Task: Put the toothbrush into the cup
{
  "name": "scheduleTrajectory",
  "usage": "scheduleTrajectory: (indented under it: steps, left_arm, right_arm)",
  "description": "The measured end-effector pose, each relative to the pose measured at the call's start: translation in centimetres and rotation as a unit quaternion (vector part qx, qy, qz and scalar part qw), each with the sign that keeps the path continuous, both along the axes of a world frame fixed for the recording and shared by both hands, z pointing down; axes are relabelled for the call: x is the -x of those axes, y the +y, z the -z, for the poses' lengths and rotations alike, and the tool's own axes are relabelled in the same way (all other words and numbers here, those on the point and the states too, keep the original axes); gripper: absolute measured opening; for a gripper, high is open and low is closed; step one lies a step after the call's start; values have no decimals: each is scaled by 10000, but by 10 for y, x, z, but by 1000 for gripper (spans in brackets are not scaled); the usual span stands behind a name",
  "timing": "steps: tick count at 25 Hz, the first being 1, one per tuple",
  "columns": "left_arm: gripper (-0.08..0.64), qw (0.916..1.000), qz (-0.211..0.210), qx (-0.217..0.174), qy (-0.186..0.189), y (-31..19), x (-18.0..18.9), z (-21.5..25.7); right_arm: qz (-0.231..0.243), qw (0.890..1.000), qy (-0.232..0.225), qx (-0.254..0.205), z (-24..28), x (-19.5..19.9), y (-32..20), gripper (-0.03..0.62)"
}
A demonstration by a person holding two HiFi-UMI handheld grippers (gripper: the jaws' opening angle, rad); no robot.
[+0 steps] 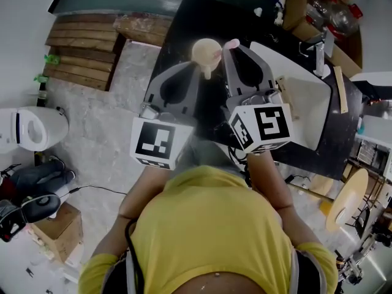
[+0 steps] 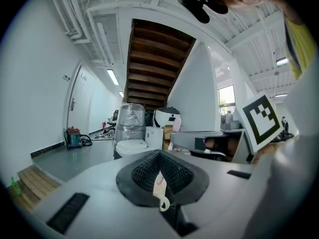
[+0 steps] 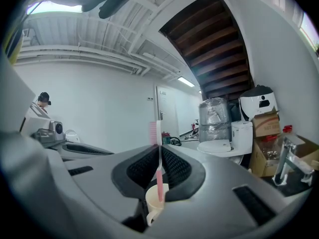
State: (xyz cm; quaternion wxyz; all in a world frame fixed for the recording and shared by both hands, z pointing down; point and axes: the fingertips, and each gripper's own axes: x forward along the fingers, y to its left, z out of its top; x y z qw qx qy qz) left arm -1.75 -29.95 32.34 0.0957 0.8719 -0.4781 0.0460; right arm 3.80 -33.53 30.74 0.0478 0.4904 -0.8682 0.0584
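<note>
The toothbrush [image 3: 159,183] is pink and slim and stands upright, with its bristled head on top. Its lower end reaches the mouth of the cup [image 3: 152,200]. In the head view only its pink head [image 1: 231,43] shows, just past the tip of the right gripper [image 1: 236,51] and beside the cup [image 1: 205,51]. The cup is cream with one side handle and sits up between the two tips, over a black table [image 1: 184,17].

The right gripper [image 3: 159,158] has its jaws pressed together on the toothbrush's handle. The left gripper [image 2: 160,176] has its jaws closed on a thin cream piece with a looped end, which looks like the cup's handle. In the head view its tip [image 1: 193,72] touches that handle.

There is one toothbrush, one cup and two grippers, each carrying one marker cube, the left one [image 1: 160,143] and the right one [image 1: 262,126].
</note>
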Motion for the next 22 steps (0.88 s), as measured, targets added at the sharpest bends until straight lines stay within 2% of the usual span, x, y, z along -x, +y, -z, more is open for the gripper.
scheduleTrajectory:
  steps: [22]
  left_arm:
    - [12, 9999, -86, 126, -16, -5, -2, -11]
  right_arm:
    - [2, 9976, 227, 650, -63, 9, -23, 34]
